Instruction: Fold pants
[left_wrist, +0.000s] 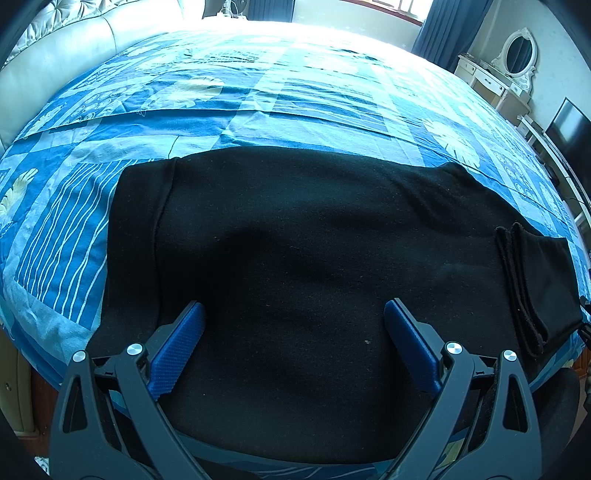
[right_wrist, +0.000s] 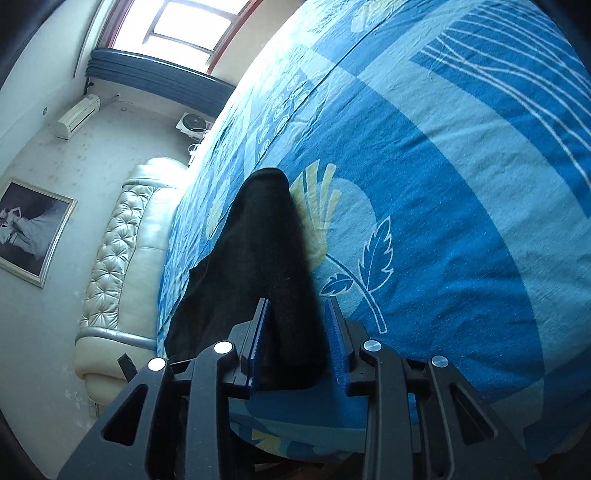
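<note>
- Left wrist view: the black pants lie across the lower middle of the frame on the bed, one leg seemingly laid over the other, waistband at the left, stacked cuffs at the right.
- The left tongs hover over the cloth, spread wide, holding nothing.
- Judging by this, the lengthwise fold looks done; the crosswise folds remain.
- Bare sheet fills the upper frame, leaving ample room; the near bed edge lies close below.
- Right wrist view: the right tongs straddle a raised fold of the pants at the lower centre; whether they clamp it, I cannot tell.
- Open sheet spreads rightward; the headboard sits left.
</note>
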